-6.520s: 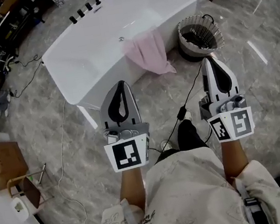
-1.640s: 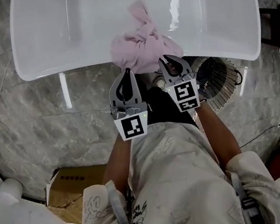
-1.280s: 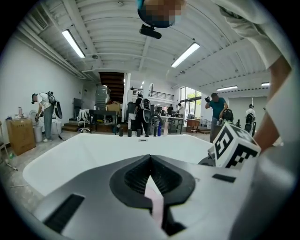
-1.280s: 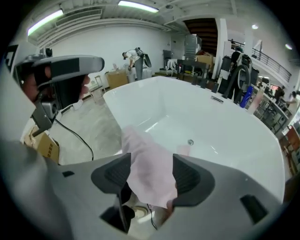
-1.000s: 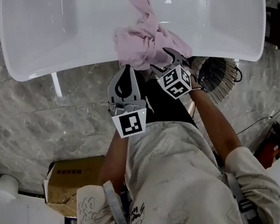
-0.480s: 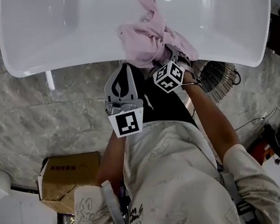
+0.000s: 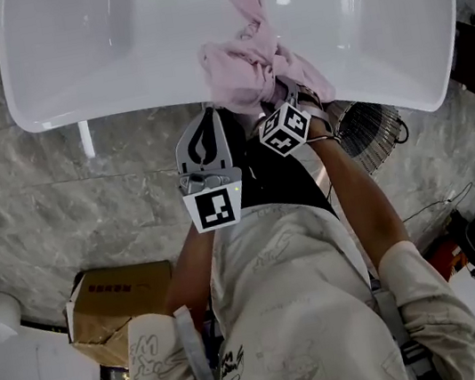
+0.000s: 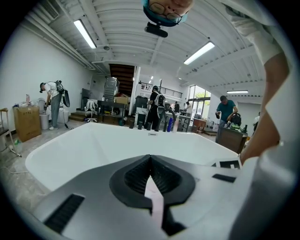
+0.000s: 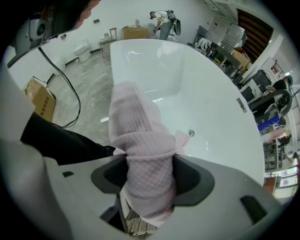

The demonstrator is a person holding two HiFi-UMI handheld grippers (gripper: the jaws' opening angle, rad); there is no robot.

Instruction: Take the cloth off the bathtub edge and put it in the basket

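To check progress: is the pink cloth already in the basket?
No, the cloth lies bunched over the bathtub edge, outside the basket.

Pink cloth (image 7: pixel 245 64) bunched on bathtub edge (image 7: pixel 117 114), basket (image 7: pixel 382 129) on floor nr it.

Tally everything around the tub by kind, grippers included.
bathtub: 1
pink cloth: 1
wire basket: 1
cardboard box: 1
grippers: 2, left gripper and right gripper, its jaws closing with the pink cloth between them
total: 6
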